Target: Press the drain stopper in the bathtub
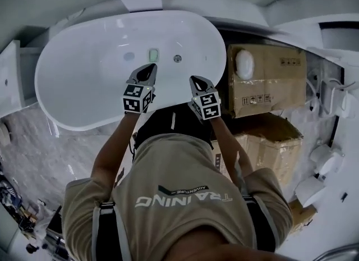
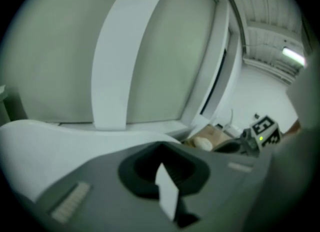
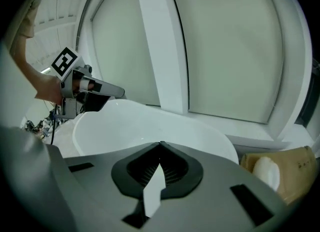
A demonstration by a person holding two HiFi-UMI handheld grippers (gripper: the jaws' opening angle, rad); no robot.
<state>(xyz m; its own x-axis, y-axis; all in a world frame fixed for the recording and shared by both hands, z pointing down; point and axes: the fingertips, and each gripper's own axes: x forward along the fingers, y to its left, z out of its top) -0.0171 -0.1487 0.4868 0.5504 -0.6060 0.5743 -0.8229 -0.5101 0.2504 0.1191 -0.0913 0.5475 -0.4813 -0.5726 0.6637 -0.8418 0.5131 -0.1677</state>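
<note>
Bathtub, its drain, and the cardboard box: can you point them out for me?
bathtub (image 1: 84,86), head view, bare white inside surface.
drain (image 1: 177,58), head view, centre of the small round metal fitting.
cardboard box (image 1: 275,83), head view, brown top face.

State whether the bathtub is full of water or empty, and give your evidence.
Empty. The bathtub shows a bare white floor with its round drain plainly visible, and no waterline appears in the head view.

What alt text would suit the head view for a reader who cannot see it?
Seen from above, a person holds the left tool and right tool, both shut, over a white bathtub, short of its drain stopper; cardboard boxes stand at right.
</note>
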